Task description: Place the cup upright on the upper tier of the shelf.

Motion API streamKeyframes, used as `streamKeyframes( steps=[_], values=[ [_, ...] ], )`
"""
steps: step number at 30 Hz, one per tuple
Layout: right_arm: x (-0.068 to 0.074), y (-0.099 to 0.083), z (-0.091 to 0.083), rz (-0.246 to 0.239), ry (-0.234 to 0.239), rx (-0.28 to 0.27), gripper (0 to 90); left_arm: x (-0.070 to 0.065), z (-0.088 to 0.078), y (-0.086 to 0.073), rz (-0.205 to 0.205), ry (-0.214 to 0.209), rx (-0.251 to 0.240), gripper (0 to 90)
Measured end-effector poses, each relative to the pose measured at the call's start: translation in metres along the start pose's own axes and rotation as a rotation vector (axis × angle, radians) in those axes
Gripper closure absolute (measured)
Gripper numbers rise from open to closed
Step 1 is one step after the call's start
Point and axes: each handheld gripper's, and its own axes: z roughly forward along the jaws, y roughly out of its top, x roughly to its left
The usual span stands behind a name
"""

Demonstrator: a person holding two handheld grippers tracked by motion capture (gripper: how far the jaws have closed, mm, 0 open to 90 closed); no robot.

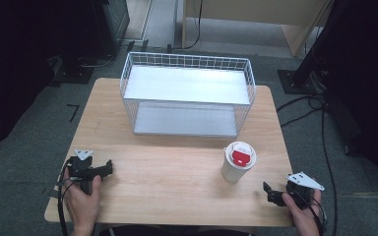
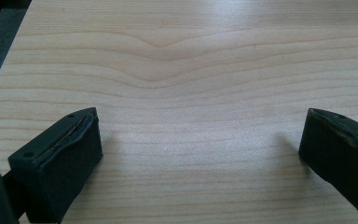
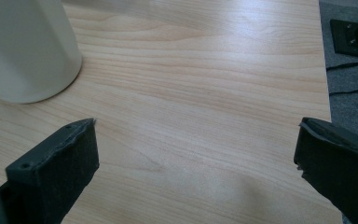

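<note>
High view has the upright white paper cup with a red-labelled lid (image 1: 237,162) just ahead-left of the wide-open right gripper (image 1: 271,192), far from the wide-open left gripper (image 1: 107,168)

A white wire basket (image 1: 187,93) stands at the far middle of the wooden bench (image 1: 177,187). A white cup with a red-marked lid (image 1: 238,161) stands upright near the right tool (image 1: 270,192); the left tool (image 1: 106,169) rests near the bench's left edge.
</note>
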Motion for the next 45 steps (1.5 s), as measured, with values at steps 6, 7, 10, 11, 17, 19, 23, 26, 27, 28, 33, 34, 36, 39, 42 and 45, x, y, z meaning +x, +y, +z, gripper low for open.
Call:
streamKeyframes(
  steps=[6, 7, 10, 11, 17, 19, 23, 26, 27, 28, 33, 34, 36, 39, 42, 45],
  values=[
    [-0.001, -0.003, 0.003, 0.0, -0.006, 0.011, 0.0, 0.0, 0.0, 0.0, 0.0, 0.0, 0.0, 0.0],
    [0.0, -0.003, 0.002, -0.001, -0.004, 0.009, 0.0, 0.0, 0.0, 0.0, 0.0, 0.0, 0.0, 0.0],
    [0.002, -0.002, 0.002, -0.006, -0.002, 0.001, 0.0, 0.0, 0.0, 0.0, -0.001, 0.0, 0.0, 0.0],
    [0.003, -0.001, 0.002, -0.009, -0.001, 0.001, 0.0, 0.0, 0.0, 0.0, 0.0, 0.0, 0.0, 0.0],
    [0.005, -0.002, 0.006, -0.021, 0.0, 0.009, 0.0, 0.0, 0.0, 0.0, 0.0, 0.0, 0.0, 0.0],
    [0.006, -0.003, 0.006, -0.02, 0.001, 0.015, 0.0, 0.0, 0.0, 0.0, 0.0, 0.0, 0.0, 0.0],
    [0.009, -0.002, 0.006, -0.026, 0.014, 0.01, 0.0, 0.0, 0.0, 0.0, 0.0, 0.0, 0.0, 0.0],
    [0.014, -0.001, 0.007, -0.036, 0.023, 0.011, 0.0, 0.0, 0.0, 0.0, 0.0, 0.0, 0.0, 0.0],
    [0.015, -0.001, 0.008, -0.038, 0.024, 0.012, 0.0, 0.0, 0.0, 0.0, 0.0, 0.0, 0.0, 0.0],
    [0.015, 0.0, 0.008, -0.044, 0.027, 0.013, 0.0, 0.0, 0.0, 0.0, 0.0, 0.0, 0.0, 0.0],
    [0.019, 0.001, 0.008, -0.038, 0.035, 0.007, 0.0, 0.0, 0.0, 0.0, 0.0, 0.0, 0.0, 0.0],
    [0.019, 0.001, 0.008, -0.037, 0.036, 0.006, 0.0, 0.0, 0.0, 0.0, 0.0, 0.0, 0.0, 0.0],
    [0.02, 0.002, 0.009, -0.039, 0.04, 0.0, 0.0, 0.0, 0.0, 0.0, 0.0, 0.0, 0.0, 0.0],
    [0.023, 0.004, 0.01, -0.051, 0.05, -0.007, 0.0, 0.0, 0.0, 0.0, -0.001, 0.0, 0.0, 0.0],
    [0.028, 0.007, 0.011, -0.061, 0.07, -0.019, 0.0, 0.0, 0.0, 0.0, 0.0, 0.0, 0.0, 0.0],
    [0.034, 0.01, 0.012, -0.064, 0.084, -0.026, 0.0, 0.0, 0.0, 0.0, 0.0, 0.0, 0.0, 0.0]
  ],
)
